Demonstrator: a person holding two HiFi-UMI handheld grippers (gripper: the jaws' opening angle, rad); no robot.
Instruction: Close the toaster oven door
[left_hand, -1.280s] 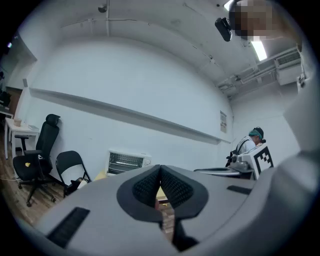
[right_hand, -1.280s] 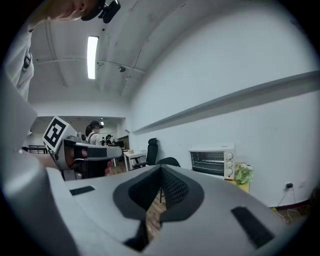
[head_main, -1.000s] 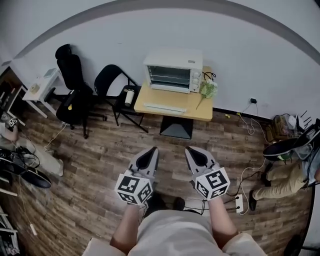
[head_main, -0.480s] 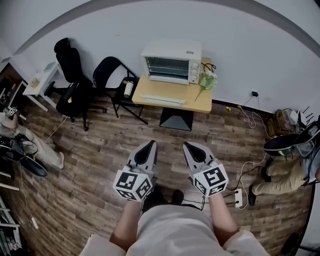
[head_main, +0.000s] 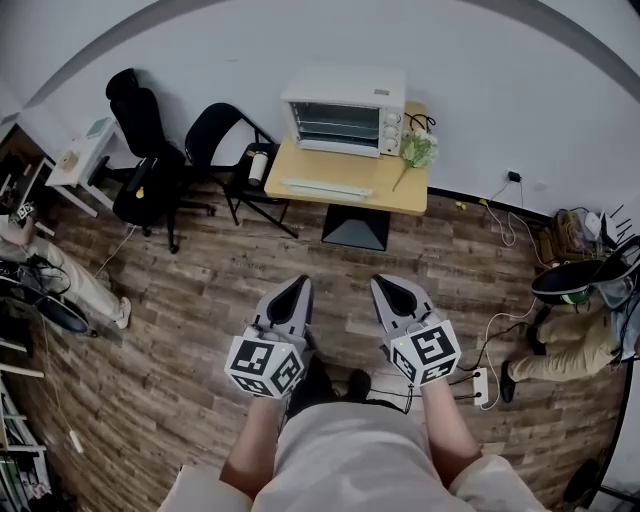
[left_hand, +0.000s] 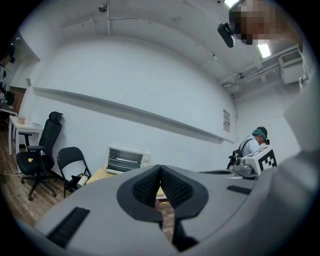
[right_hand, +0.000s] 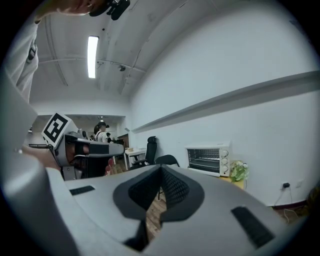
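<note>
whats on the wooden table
A white toaster oven at the back, a green leafy bunch beside it, a long pale flat item near the front edge. The tabletop behind the oven is hidden.

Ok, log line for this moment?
left claw: shut, empty | right claw: shut, empty | oven: on table by wall, across floor, untouched | door: state unclear
</note>
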